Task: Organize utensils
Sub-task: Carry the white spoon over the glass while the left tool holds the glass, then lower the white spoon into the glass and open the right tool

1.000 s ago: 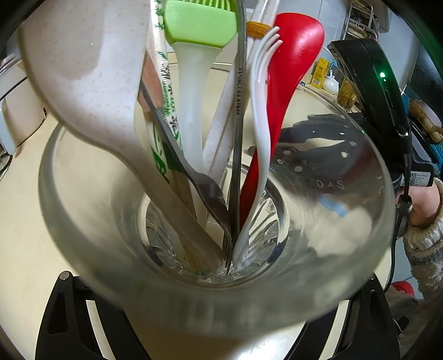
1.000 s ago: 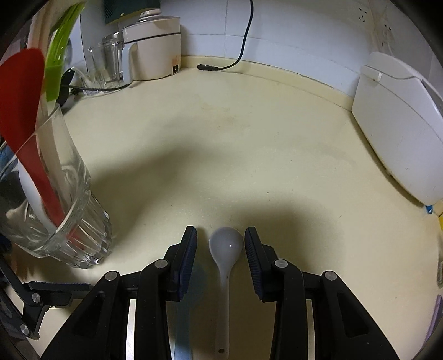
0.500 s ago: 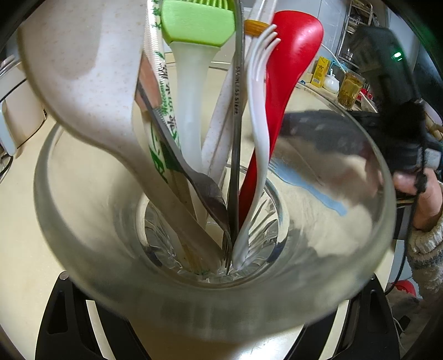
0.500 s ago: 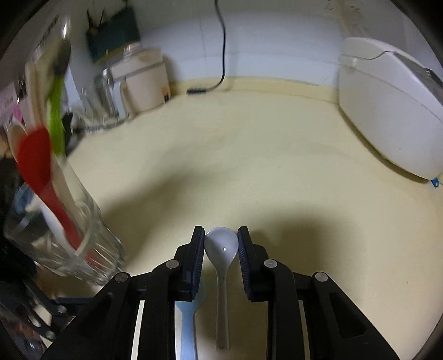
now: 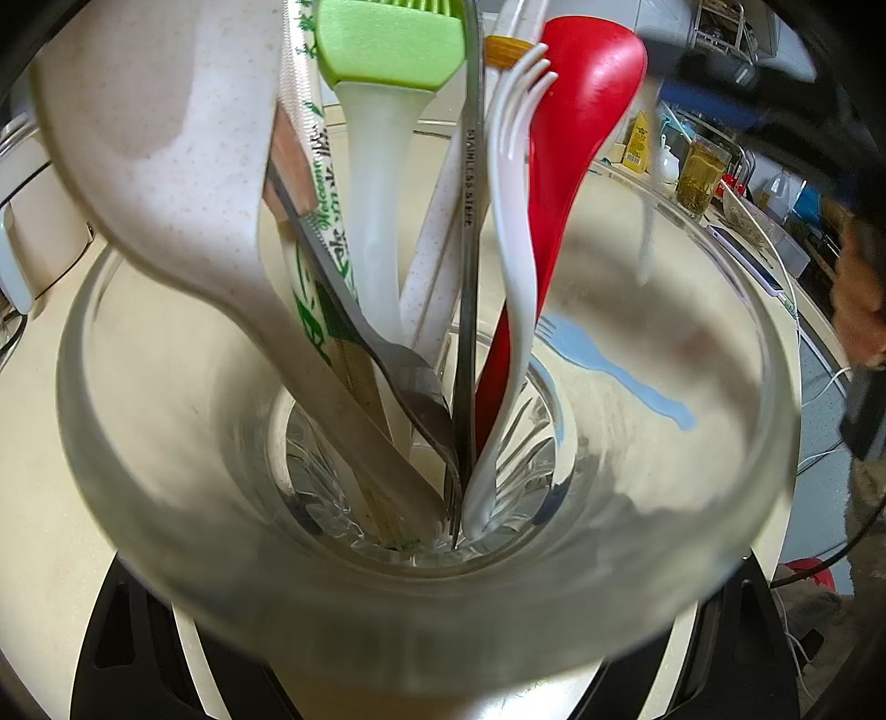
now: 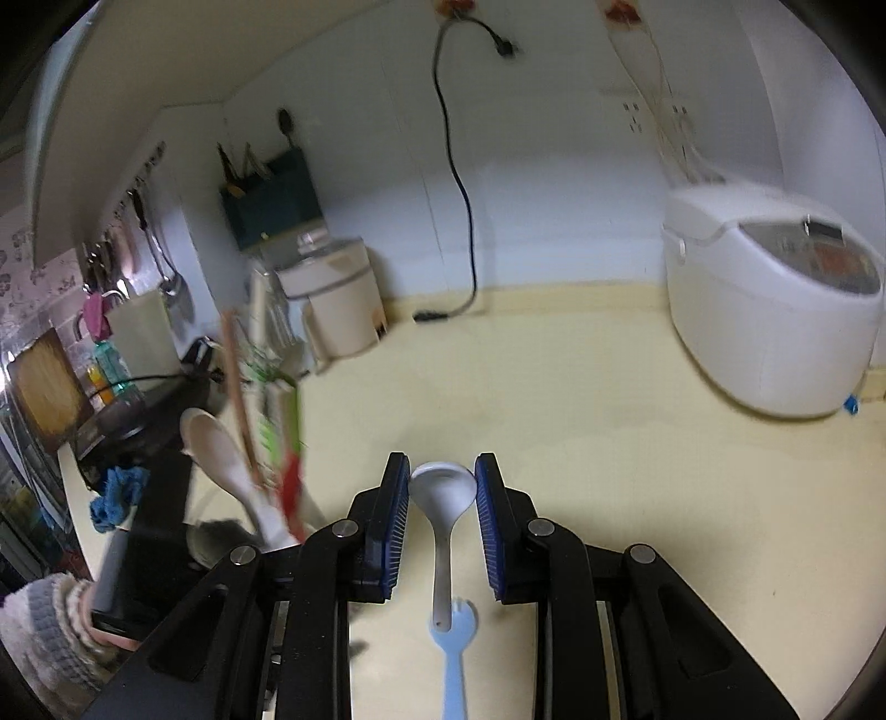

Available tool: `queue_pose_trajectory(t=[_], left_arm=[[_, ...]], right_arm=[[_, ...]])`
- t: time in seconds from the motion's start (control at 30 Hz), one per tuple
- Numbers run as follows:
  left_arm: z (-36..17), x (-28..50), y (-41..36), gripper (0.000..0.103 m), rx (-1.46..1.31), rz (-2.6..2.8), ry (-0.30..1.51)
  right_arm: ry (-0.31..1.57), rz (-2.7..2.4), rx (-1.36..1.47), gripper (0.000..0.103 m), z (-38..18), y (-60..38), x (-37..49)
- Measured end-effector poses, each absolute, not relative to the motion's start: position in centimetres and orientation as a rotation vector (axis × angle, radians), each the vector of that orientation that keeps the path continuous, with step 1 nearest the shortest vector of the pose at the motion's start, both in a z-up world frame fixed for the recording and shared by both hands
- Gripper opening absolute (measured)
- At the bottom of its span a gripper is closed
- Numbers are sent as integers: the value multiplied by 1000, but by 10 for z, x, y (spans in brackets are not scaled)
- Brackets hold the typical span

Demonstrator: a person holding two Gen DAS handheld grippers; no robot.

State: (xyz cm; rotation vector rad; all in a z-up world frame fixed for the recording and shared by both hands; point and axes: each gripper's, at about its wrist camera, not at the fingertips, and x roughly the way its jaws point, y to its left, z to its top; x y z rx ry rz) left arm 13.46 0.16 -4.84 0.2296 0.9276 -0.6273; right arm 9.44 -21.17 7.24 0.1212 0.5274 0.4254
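Note:
My left gripper (image 5: 432,615) is shut on a clear glass (image 5: 166,498) that fills the left wrist view. In the glass stand a red spoon (image 5: 581,111), a white plastic fork (image 5: 515,221), a green silicone brush (image 5: 387,44), a steel fork (image 5: 421,387), a speckled cream spoon (image 5: 155,138) and sleeved chopsticks (image 5: 315,183). My right gripper (image 6: 443,482) is shut on the bowl of a white spoon (image 6: 444,531), held above the counter with its handle hanging toward the camera. A light blue fork (image 6: 453,659) lies on the counter below it, also seen through the glass as the blue fork (image 5: 609,360).
The cream counter (image 6: 609,443) stretches ahead. A white rice cooker (image 6: 775,310) stands at the right, a cream appliance (image 6: 338,299) at the back left, and a black cable (image 6: 459,183) hangs down the wall. A hand in a knit sleeve (image 6: 50,626) shows at lower left.
The right gripper closed on the white spoon's bowl, then rose and tipped upward with it. The blue fork stayed on the counter. The left gripper and glass kept still.

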Motion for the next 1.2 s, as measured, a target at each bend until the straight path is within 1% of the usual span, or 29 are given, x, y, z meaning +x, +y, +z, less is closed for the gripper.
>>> queue_pose_trajectory(t=[0.27,0.43,0.87,1.2], left_arm=[[-48,135,2,90,229,-627,927],[-49,134,1,90,231,-626,927],[-48,135,0,90,233,-625,927],[-47,133,1,90,226,-629,928]], right_arm=[[423,570,127,24,122,-188,68],[383,597,77,24,137,-166,62],[418,648,66,24,125,-136,80],[481,620,45,24,97,-121,98]])
